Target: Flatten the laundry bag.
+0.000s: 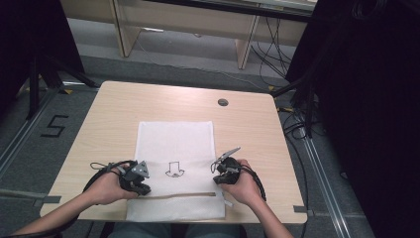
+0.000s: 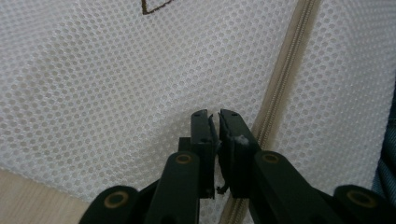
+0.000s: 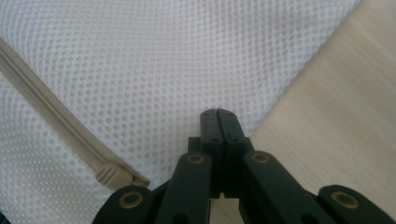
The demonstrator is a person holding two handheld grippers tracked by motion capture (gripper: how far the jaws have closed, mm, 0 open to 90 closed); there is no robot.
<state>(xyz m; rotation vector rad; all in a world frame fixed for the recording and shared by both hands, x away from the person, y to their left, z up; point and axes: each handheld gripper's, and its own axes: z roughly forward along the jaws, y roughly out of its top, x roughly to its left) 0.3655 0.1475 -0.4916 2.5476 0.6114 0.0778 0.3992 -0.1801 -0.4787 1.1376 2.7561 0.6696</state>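
A white mesh bag (image 1: 175,163) lies flat on the bench (image 1: 109,114), its near end hanging slightly over the bench edge closest to the person. A beige zipper (image 1: 181,195) runs across the bag near that end, so both grippers sit at the zipper line, 1 at each side of the bag, probably to hold the mesh steady and work the zipper.

The left gripper (image 2: 215,122) rests on the mesh just beside the zipper track (image 2: 280,88); its jaws are almost together, with a thin gap and a wisp of white between them, so it seems to pinch a bit of fabric, though I cannot tell for sure. The right gripper (image 3: 217,116) is fully closed with nothing between its jaws, its tip over the mesh near the bag's edge, with the zipper pull (image 3: 112,176) lying close by.

The bag is fine honeycomb netting, rectangular, with a small dark arrow drawing (image 1: 174,169) at its middle.
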